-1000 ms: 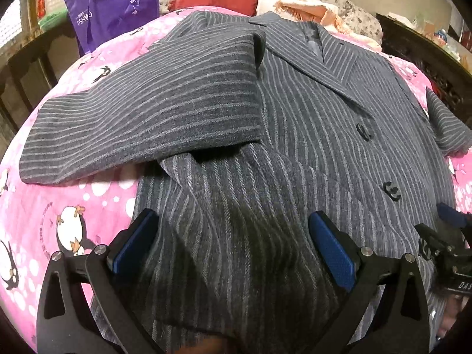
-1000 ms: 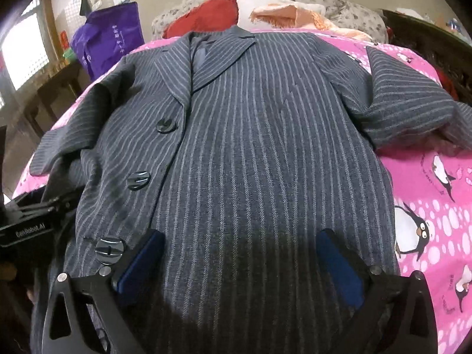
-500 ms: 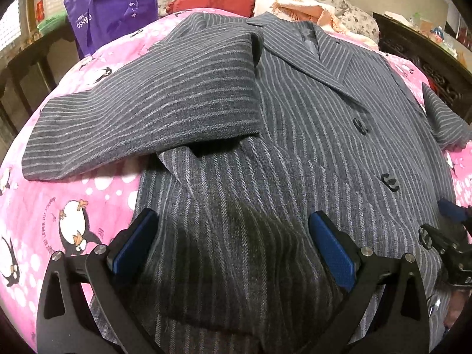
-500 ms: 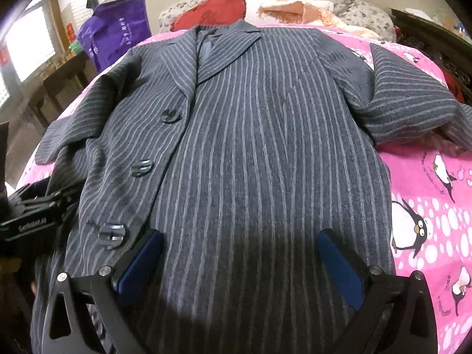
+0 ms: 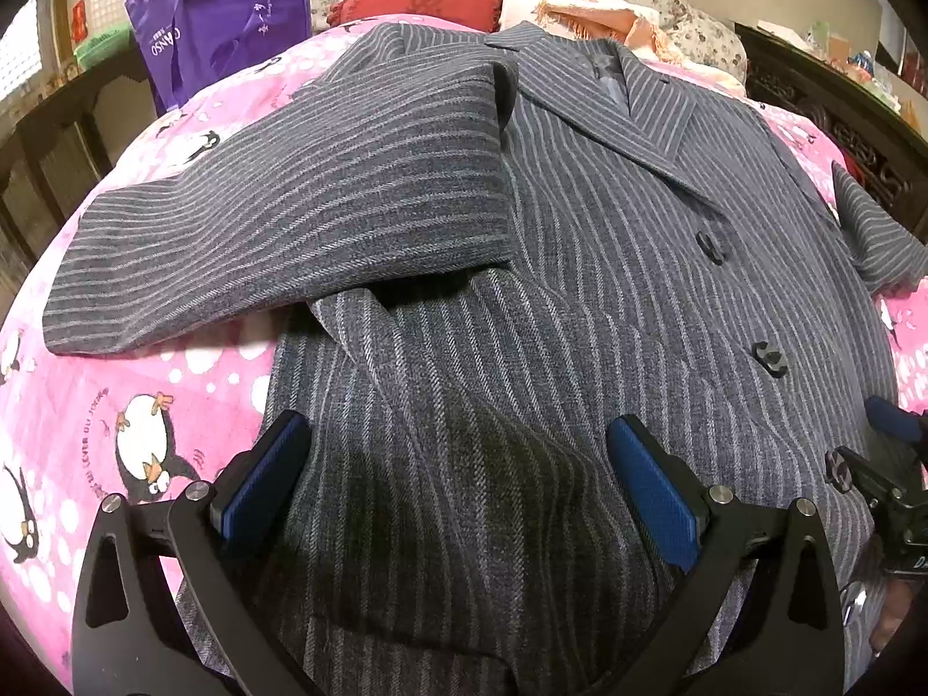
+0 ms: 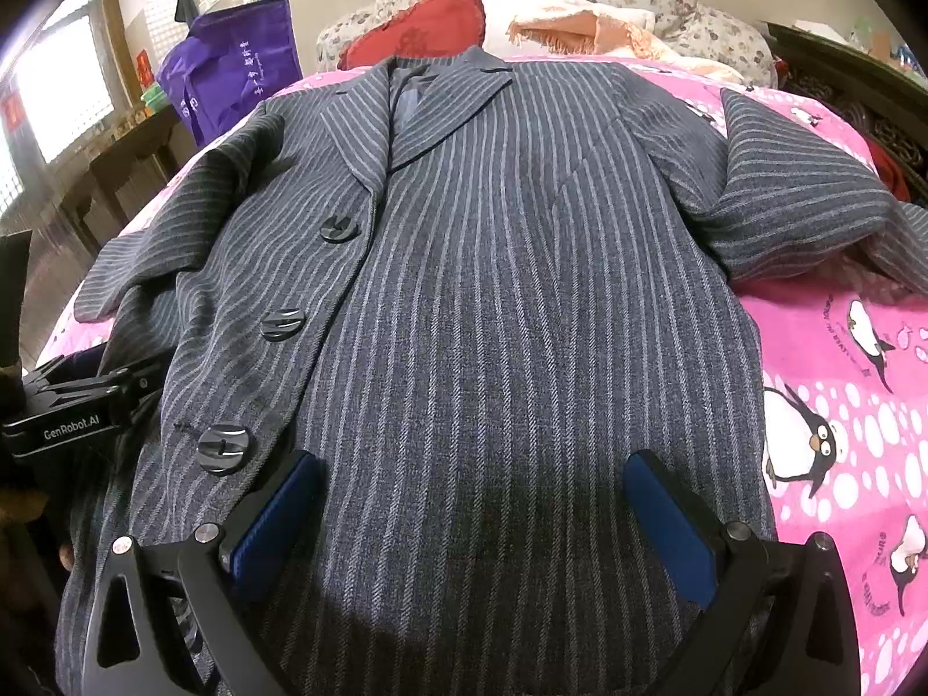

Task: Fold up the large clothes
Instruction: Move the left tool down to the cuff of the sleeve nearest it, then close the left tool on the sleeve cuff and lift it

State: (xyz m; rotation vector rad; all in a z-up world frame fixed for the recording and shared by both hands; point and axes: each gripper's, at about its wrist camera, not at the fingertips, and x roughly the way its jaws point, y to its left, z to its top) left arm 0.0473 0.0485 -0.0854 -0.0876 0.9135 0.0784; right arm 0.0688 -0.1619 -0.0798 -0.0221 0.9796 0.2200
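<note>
Across the bed [image 6: 841, 348], on its pink penguin-print cover, one large grey pinstriped coat [image 6: 493, 290] lay face up, its long axis running straight away from both cameras, collar at the far end by the pillows and hem nearest the person. Its two sleeves differed: the left sleeve [image 5: 278, 220] was folded sideways out over the cover, while the right sleeve [image 6: 800, 197] lay bunched beside the body. Beyond the bed stood one purple bag [image 5: 220, 17], and at the head one red cushion [image 6: 417, 29]. Three dark buttons [image 6: 223, 448] ran down the front edge.

Each hand-held gripper sat at the hem end, one over each half: the left hand-held gripper [image 5: 458, 481] over the sleeve side, the right hand-held gripper [image 6: 472, 516] over the other front panel. Both stood spread wide with cloth showing between the blue pads, gripping nothing. Judging by this, the hem was equally near both, and a fold would carry it away toward the collar.
</note>
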